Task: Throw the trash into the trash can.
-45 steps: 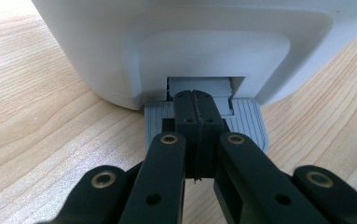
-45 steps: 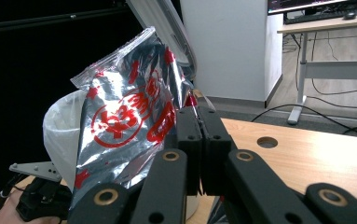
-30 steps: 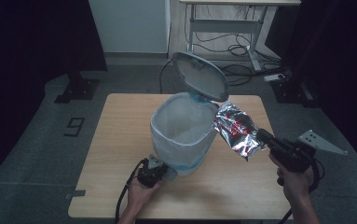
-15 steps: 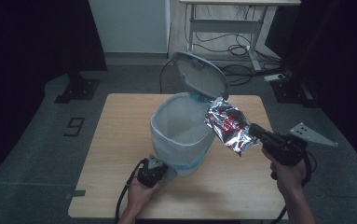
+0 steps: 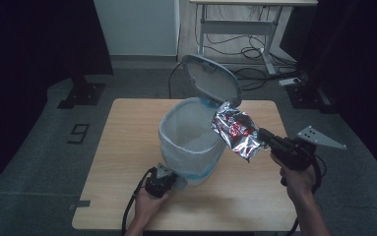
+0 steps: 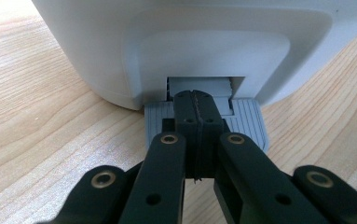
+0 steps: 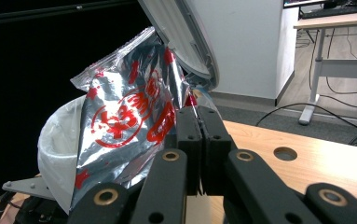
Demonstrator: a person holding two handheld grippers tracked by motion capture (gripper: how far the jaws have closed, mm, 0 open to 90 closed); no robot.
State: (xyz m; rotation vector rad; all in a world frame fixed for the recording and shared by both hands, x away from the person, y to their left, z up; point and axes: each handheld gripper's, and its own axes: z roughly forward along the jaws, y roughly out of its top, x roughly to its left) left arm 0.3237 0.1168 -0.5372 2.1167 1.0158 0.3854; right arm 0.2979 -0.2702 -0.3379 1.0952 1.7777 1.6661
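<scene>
A white pedal bin (image 5: 191, 142) with a liner stands on the wooden table (image 5: 127, 147), its lid (image 5: 210, 81) raised. My left gripper (image 5: 169, 177) is shut, and its closed tips (image 6: 195, 100) rest on the grey foot pedal (image 6: 246, 121) at the bin's base. My right gripper (image 5: 265, 137) is shut on a silver foil bag with red print (image 5: 236, 130), held in the air at the bin's right rim, just under the lid. In the right gripper view the bag (image 7: 125, 116) rises from the closed jaws (image 7: 199, 114) beside the lid (image 7: 181, 32).
Behind the table a desk frame (image 5: 255, 29) stands over loose cables on the floor. Black stand bases (image 5: 80, 93) sit at both far sides. A "9" marker (image 5: 79, 132) lies on the floor left of the table. The tabletop has a round hole (image 7: 285, 153).
My right gripper has carried the foil bag leftward, from beside the bin to its right rim. The left gripper stays on the pedal and the lid stays up.
</scene>
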